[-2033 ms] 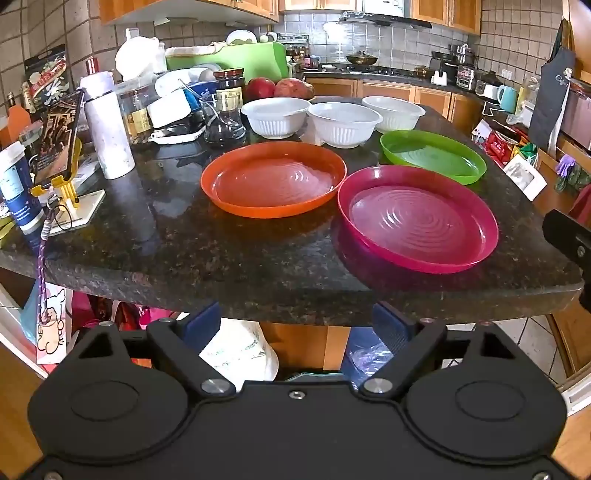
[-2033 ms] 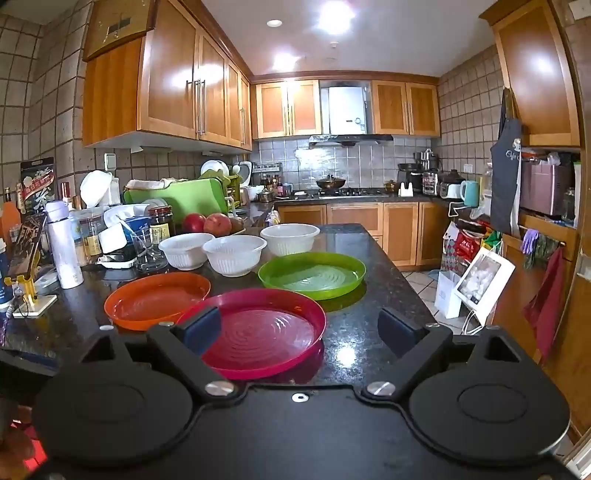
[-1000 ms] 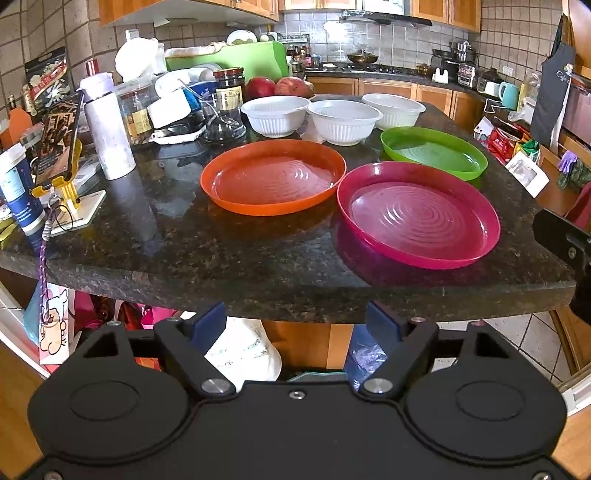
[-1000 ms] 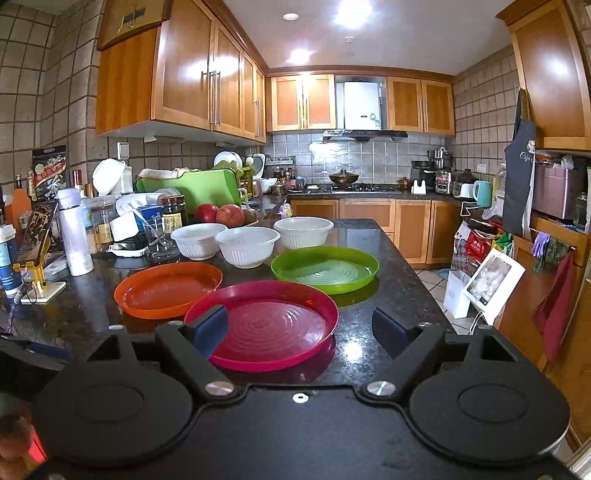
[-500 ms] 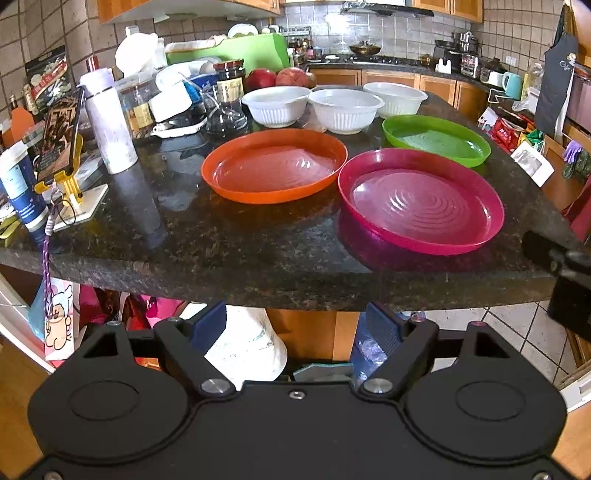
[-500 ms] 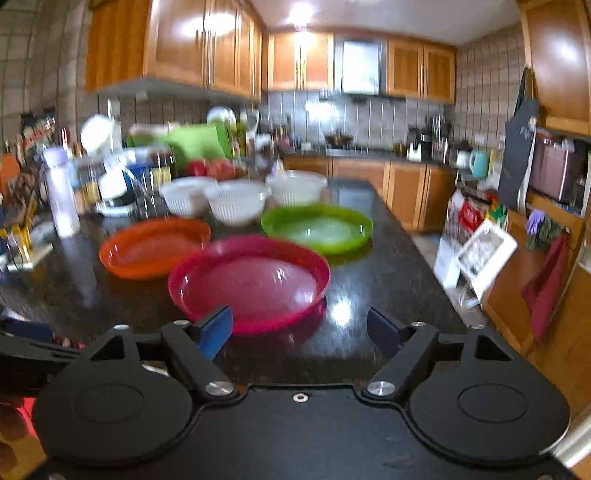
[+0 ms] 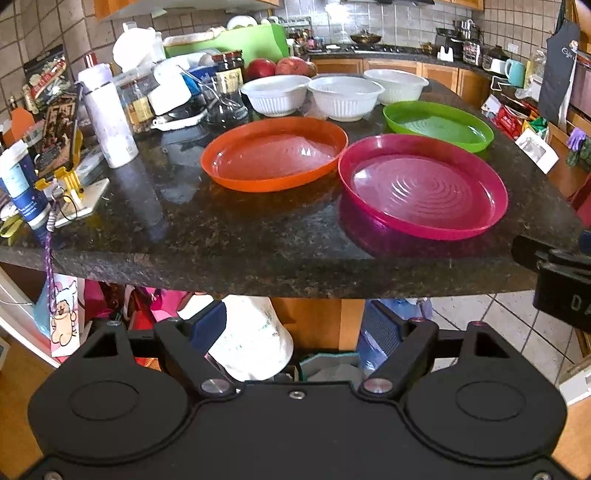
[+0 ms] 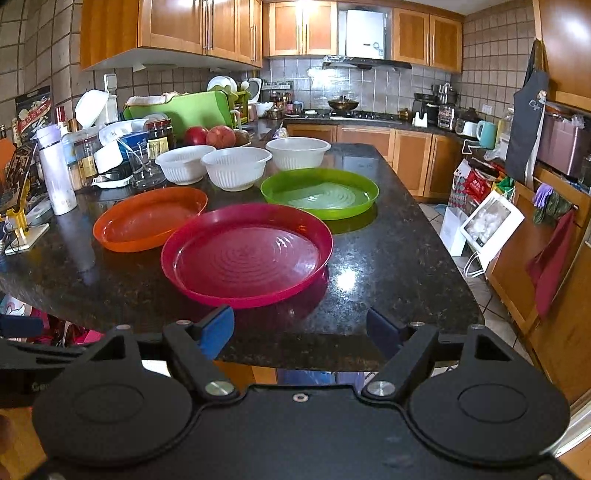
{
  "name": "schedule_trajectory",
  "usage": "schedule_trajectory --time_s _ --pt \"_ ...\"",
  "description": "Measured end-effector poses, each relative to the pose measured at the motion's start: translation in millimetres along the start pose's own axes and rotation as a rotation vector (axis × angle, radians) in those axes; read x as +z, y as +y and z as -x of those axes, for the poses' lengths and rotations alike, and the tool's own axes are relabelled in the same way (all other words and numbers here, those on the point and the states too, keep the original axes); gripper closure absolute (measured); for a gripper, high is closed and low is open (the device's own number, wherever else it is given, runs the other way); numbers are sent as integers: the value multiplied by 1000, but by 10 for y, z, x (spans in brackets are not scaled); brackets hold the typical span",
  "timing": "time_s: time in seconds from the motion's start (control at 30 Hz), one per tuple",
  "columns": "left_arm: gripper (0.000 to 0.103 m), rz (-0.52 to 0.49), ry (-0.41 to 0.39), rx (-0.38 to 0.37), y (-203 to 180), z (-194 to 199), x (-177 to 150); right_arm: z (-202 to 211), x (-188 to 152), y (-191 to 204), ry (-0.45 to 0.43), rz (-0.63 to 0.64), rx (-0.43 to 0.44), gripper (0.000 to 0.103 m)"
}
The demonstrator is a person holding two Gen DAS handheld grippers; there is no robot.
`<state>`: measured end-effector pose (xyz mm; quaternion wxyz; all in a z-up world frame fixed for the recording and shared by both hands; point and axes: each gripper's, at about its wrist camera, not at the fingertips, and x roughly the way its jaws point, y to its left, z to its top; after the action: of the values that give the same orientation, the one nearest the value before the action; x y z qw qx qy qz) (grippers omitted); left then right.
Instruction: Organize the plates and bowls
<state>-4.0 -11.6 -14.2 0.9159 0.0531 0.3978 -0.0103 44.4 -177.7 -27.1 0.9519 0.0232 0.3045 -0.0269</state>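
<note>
Both wrist views face across counter [image 7: 258, 236] from near edge, sharing pink plate [image 8: 246, 254]

This is a lived-in home kitchen. Honey-coloured wooden wall cupboards [image 8: 207, 29] line tiled walls, with a steel extractor hood [image 8: 365, 62] above a gas hob carrying a dark wok [image 8: 342, 103]. A dark speckled granite bench [image 8: 388, 266] holds crowded jars, a white insulated bottle [image 8: 55, 170], red apples [image 8: 210, 136] and a green dish rack [image 8: 192, 110]. A dark apron [image 8: 526, 118] hangs on the right wall near a pale blue mug [image 8: 487, 133].
</note>
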Motion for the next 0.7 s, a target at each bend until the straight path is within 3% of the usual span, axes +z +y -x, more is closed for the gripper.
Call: schedule_trajectory --time_s 0.43,0.53,0.7 --pt "21 40 39 -33 193 -125 134 -223 138 101 49 21 1 20" --pt "25 61 55 -58 297 -211 199 -277 174 151 52 26 -12 20" --pt "25 82 51 -90 483 -324 332 -261 299 227 2 22 -13 21"
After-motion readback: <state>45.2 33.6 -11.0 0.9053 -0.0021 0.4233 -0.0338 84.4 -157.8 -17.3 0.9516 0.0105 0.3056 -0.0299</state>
